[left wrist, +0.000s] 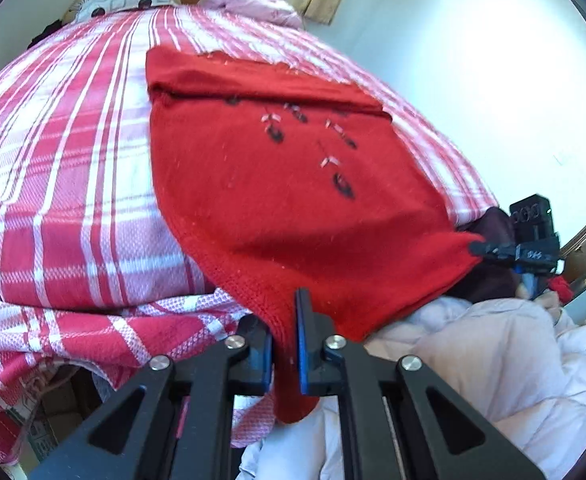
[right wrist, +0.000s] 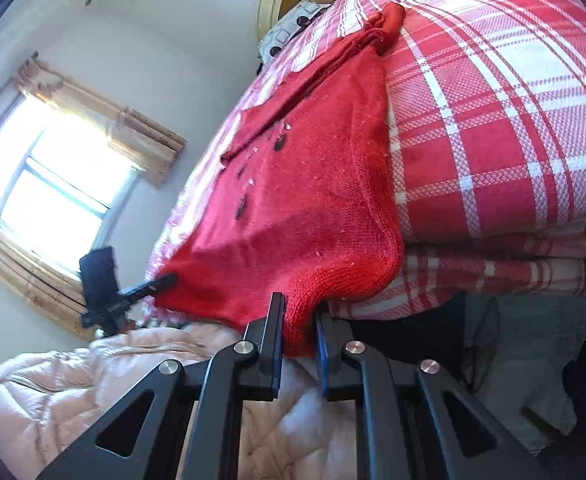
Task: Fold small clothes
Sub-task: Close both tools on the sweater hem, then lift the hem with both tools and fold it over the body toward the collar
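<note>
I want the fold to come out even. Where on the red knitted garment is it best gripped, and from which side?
Grip the red knitted garment at the two corners of its near hem, coming in from the bed's edge. That hem hangs off the checked bedspread, so the fabric is free to pinch. The left gripper and right gripper hold it so.

Lay spread on the red-and-white checked bedspread (left wrist: 65, 184), red knitted garment (left wrist: 285, 200), near hem hanging off the bed's edge. Held at that hem: left gripper (left wrist: 285, 344) at one corner, right gripper (right wrist: 299, 336) at the other. Below, quilted pink jacket (left wrist: 493, 360).
</note>
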`<state>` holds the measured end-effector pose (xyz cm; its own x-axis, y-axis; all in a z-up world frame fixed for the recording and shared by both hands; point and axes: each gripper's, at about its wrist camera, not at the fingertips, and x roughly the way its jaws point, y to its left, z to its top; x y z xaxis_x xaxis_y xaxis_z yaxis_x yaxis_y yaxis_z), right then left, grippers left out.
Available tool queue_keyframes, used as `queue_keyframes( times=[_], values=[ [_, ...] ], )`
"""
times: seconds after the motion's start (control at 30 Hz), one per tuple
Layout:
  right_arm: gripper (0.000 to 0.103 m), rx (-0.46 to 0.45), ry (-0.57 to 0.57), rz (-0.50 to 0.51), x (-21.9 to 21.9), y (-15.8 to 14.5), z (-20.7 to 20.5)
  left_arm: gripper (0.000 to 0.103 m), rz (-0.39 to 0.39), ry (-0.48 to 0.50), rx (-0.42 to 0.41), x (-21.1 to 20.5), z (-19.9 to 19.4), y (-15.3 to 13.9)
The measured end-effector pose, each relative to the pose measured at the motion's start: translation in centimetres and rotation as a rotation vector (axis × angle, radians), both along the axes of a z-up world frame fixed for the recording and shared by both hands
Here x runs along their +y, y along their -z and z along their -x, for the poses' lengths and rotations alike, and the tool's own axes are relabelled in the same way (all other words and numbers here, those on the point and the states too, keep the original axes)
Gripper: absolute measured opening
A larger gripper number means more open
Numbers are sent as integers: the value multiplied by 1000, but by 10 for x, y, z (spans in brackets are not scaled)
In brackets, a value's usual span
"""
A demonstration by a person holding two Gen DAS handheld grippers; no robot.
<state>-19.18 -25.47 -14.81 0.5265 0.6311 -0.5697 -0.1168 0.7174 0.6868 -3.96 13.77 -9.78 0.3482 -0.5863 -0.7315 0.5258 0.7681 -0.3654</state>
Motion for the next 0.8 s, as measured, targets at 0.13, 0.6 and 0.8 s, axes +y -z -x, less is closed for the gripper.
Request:
queue_keyframes(
  times=[0.13,0.6,0.8],
  values=[
    [14,-11,-2,-40,-3,-4,1,10,1,-6,23,-8,-6,4],
    [14,-128,26,-70,-11,-64,-32,10,72,-133,-55,20,-30,-46],
    [14,-131,44,-65,-17,-64,-31,10,28,-177,-80,32,-33,-41]
  ],
)
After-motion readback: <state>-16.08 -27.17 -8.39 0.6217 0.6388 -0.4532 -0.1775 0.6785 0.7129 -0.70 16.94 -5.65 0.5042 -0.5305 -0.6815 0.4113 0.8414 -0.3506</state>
